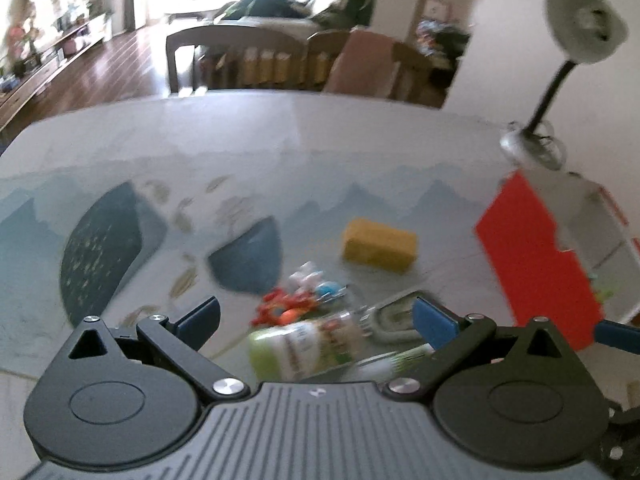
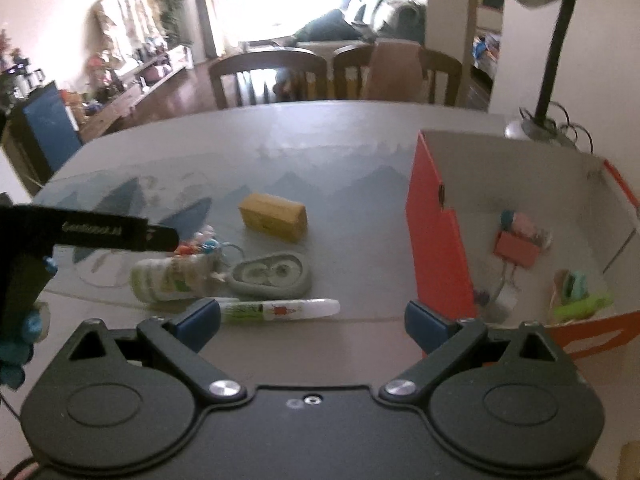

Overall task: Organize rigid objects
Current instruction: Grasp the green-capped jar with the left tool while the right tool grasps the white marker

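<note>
- A red cardboard box (image 2: 438,240) at the right of the frame already holds several small items: a red block (image 2: 516,250), a lime-green piece (image 2: 582,306) and a few blurred trinkets too small to name
- Judged from this, the sorting is partly done; a cluster of loose objects is left on the desk (image 2: 320,140), at centre-left in the right wrist view
- Awaiting collection: a yellow sponge-like block (image 2: 274,216), a grey oval case (image 2: 272,274), a green-labelled bottle (image 2: 172,278) lying on its side, a white tube (image 2: 280,310) with a red star mark, and a bunch of colourful keychain charms (image 2: 200,244)
- The tube lies lowest in the frame, just in front of the bottle and case; the yellow block sits apart, further up
- The left hand-held gripper (image 1: 316,316) stands wide with nothing clamped, hovering over the bottle and charms
- The right hand-held gripper (image 2: 312,320) is likewise spread wide and empty, the tube just beyond its left finger
- Motion blur hides all label text
</note>
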`<act>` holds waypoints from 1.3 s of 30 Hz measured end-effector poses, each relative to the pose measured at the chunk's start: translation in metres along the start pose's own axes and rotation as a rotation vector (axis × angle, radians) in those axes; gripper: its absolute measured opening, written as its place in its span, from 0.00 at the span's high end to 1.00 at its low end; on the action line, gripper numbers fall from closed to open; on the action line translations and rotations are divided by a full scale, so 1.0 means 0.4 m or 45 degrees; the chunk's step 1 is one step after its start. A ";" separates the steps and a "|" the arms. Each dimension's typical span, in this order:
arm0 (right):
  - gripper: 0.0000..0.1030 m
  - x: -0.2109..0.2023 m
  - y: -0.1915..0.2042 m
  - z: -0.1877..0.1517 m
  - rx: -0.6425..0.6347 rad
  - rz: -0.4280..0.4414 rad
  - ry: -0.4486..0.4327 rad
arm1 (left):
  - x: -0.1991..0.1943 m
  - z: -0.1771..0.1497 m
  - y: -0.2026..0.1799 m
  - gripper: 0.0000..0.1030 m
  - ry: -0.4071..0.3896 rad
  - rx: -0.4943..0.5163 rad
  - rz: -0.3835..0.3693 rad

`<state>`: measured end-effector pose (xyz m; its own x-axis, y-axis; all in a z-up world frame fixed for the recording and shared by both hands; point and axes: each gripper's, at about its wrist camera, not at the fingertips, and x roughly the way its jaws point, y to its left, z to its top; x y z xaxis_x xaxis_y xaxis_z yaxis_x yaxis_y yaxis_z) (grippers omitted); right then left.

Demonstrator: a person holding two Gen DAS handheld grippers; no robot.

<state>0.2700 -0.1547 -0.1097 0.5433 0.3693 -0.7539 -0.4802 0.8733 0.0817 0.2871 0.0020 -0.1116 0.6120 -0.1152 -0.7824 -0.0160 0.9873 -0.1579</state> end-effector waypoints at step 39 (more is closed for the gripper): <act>0.08 0.246 0.066 0.020 0.268 -0.173 0.204 | 0.122 -0.102 0.089 0.16 0.111 -0.106 0.066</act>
<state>0.3164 -0.0929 -0.1763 0.4691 0.2039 -0.8593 -0.2482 0.9642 0.0933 0.2841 0.0270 -0.1802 0.5374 -0.0770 -0.8398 -0.1137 0.9801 -0.1627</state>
